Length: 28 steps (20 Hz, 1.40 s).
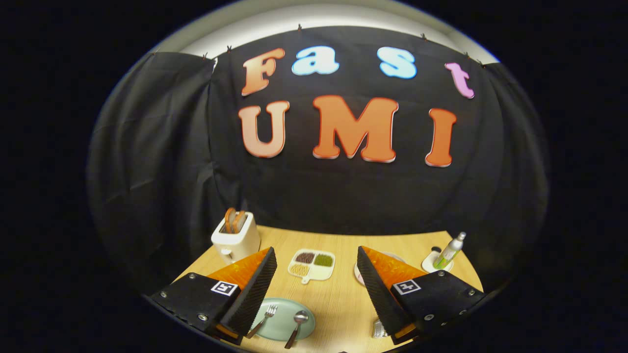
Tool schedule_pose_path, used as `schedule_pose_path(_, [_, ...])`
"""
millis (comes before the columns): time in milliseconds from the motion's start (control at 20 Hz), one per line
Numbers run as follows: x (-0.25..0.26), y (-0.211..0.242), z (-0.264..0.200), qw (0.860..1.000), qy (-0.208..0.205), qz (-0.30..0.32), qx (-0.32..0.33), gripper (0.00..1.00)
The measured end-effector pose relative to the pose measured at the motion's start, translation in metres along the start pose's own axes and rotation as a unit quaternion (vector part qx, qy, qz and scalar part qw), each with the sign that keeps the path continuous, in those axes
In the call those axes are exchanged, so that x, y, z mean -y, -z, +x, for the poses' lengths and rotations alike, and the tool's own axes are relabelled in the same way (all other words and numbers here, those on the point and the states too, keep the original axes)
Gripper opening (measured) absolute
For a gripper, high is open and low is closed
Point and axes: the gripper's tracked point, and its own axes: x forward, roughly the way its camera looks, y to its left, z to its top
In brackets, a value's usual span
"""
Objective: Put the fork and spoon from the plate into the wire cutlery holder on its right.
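We see the gripper [316, 274] with its fingers spread wide apart, holding nothing, raised above a wooden table [343, 304]. Taking the plate [282, 321] as our landmark: this pale green plate lies low between the fingers, close against the inner side of the left finger, which covers part of its rim. On the plate lie the fork [263, 319], nearer the left finger, and the spoon [297, 326] just beside it, both with their handles pointing back toward us. To the right of the plate, past a stretch of bare table, we make out a bit of wire at the base of the right finger, most likely the holder [379, 329]; most of it is hidden. Beyond the plate sits a white dish [312, 265] with four compartments of grains. Farther beyond the plate and to its left stands a white toaster [235, 239] with toast in it. Far to the plate's right, past the right finger, a spray bottle [450, 251] stands on a small white saucer [431, 264].
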Motion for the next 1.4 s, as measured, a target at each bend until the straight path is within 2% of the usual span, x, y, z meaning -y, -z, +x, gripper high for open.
schedule_pose_path(150, [-0.019,0.063,0.017,0.994,-0.029,0.018,-0.104,0.97])
schedule_pose_path(300, [-0.034,0.114,0.028,0.98,-0.049,0.026,-0.191,0.94])
schedule_pose_path(450, [-0.048,0.163,0.035,0.962,-0.065,0.03,-0.265,0.92])
schedule_pose_path(550, [-0.05,0.192,0.037,0.947,-0.06,0.017,-0.314,0.9])
schedule_pose_path(800, [-0.059,0.254,0.038,0.905,-0.052,0.019,-0.421,0.76])
schedule_pose_path(900, [-0.059,0.271,0.044,0.894,-0.048,0.02,-0.445,0.71])
schedule_pose_path(1100, [-0.05,0.301,0.044,0.87,-0.012,0.025,-0.493,0.62])
schedule_pose_path(1350, [-0.046,0.318,0.053,0.863,0.008,0.026,-0.505,0.49])
schedule_pose_path(1400, [-0.044,0.32,0.054,0.861,0.013,0.025,-0.507,0.41])
